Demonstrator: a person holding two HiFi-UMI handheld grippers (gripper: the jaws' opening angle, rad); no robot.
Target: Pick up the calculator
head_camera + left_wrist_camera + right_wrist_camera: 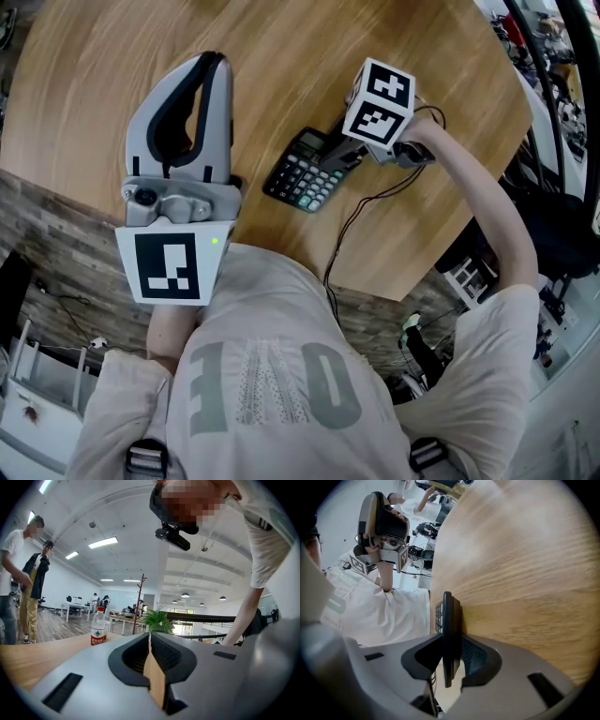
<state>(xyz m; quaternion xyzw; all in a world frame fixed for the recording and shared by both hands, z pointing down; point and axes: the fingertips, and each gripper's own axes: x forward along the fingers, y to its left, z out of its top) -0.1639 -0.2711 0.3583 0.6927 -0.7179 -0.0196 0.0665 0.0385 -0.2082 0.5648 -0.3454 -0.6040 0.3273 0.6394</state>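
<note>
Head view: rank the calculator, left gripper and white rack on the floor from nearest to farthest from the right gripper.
1. calculator, between the jaws of the right gripper.
2. left gripper, leftward, above the table.
3. white rack, on the floor, lower left.

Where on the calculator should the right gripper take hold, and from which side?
The calculator is a thin flat slab: pinch across its thickness at the edge facing the right gripper, coming in low from the person's right. Its jaws are shut on it so.
</note>
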